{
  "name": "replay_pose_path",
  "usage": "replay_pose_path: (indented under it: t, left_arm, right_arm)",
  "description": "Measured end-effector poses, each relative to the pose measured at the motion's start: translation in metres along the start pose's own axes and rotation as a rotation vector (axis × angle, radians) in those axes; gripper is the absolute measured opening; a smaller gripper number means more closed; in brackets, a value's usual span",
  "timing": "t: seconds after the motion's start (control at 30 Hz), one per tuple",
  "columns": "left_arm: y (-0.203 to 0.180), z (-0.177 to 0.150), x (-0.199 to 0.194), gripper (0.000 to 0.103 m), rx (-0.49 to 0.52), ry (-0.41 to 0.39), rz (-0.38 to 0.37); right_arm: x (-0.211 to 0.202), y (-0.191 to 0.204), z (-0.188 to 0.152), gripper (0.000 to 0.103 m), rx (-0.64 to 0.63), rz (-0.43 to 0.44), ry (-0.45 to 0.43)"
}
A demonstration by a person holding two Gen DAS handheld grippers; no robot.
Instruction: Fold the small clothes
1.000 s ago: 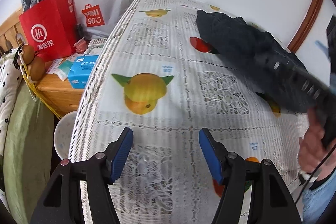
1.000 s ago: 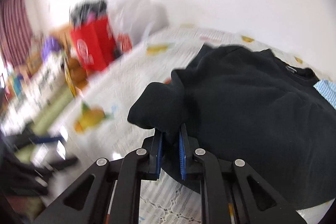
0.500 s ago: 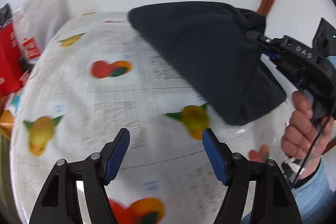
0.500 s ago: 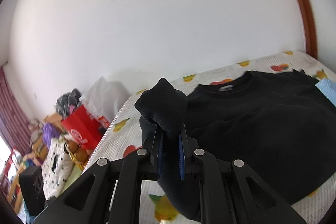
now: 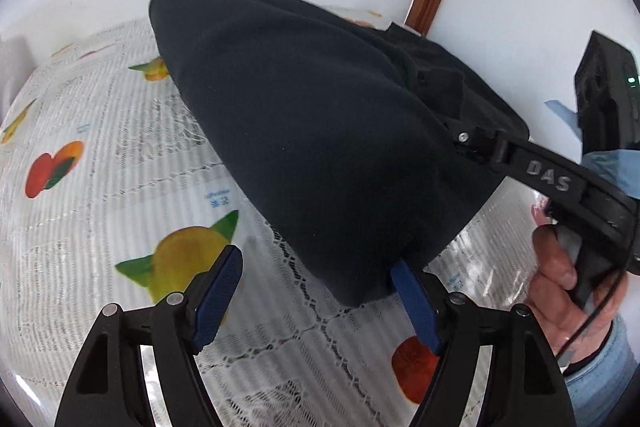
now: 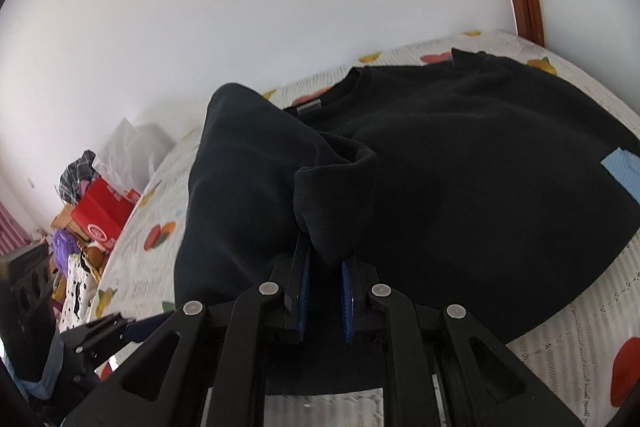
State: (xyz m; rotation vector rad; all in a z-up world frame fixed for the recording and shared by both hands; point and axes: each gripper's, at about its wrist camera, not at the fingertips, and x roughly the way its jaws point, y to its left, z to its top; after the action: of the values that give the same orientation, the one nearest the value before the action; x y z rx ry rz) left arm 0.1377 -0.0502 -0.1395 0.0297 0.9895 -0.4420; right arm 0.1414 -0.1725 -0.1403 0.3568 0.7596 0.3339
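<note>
Our big black soft sweatshirt [image 6: 460, 155] lies partly on the white lace tablecloth with fruit pictures [image 5: 100, 155]. Our right gripper [image 6: 324, 277] pinches its ribbed cuff [image 6: 332, 195] and holds the sleeve up. Our left gripper [image 5: 316, 291] is wide apart, holding nothing. The cuff could slip out, and the sleeve could flop down crooked.

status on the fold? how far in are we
Early. Done: the black sweatshirt lies spread on the fruit-print tablecloth. In hand: the right gripper is shut on its sleeve cuff, lifting the sleeve over the body. The left gripper is open, holding nothing. Left: lay that sleeve down, then every other fold.
</note>
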Motion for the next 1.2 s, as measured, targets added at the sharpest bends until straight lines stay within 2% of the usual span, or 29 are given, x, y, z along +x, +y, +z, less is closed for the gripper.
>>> replay_pose_path:
  t: [0.17,0.27,0.4,0.57,0.63,0.67,0.7,0.8,0.93,1.03,1.1,1.2]
  left_arm:
    - [-0.007,0.002,0.009,0.076,0.032,0.015,0.03]
    - [-0.006,0.004,0.013,0.078,0.032,0.018,0.029]
    - [-0.012,0.006,0.02,0.081,0.045,0.016,0.043]
    - [-0.019,0.011,0.025,0.083,0.044,0.012,0.047]
    - [-0.025,0.017,0.032,0.083,0.05,0.007,0.057]
    - [-0.026,0.019,0.034,0.083,0.054,0.004,0.061]
    - [-0.028,0.019,0.036,0.085,0.059,-0.002,0.072]
    - [-0.031,0.022,0.039,0.085,0.065,-0.011,0.09]
    - [-0.035,0.024,0.041,0.086,0.065,-0.014,0.092]
    - [-0.036,0.021,0.041,0.087,0.067,-0.019,0.096]
    - [-0.04,0.02,0.041,0.087,0.069,-0.025,0.1]
    - [-0.039,0.013,0.032,0.086,0.065,-0.028,0.102]
  right_arm:
    - [-0.005,-0.006,0.01,0.026,-0.007,0.037,0.012]
    - [-0.006,-0.006,0.022,0.051,0.009,0.067,-0.006]
    - [0.008,-0.006,0.038,0.054,0.048,0.132,0.001]
    - [0.03,0.0,0.05,0.056,0.056,0.161,0.023]
    - [0.034,0.0,0.052,0.051,0.057,0.17,0.034]
    - [0.036,0.0,0.054,0.04,0.058,0.18,0.034]
    - [0.037,0.0,0.055,0.02,0.055,0.193,0.034]
    - [0.028,0.0,0.059,0.014,0.033,0.219,-0.002]
    - [-0.023,-0.019,0.057,0.012,0.063,0.286,-0.169]
    - [-0.049,-0.048,0.039,0.012,0.137,0.244,-0.242]
    - [-0.048,-0.066,0.026,0.012,0.182,0.178,-0.207]
    - [-0.033,-0.082,0.01,0.012,0.197,0.074,-0.09]
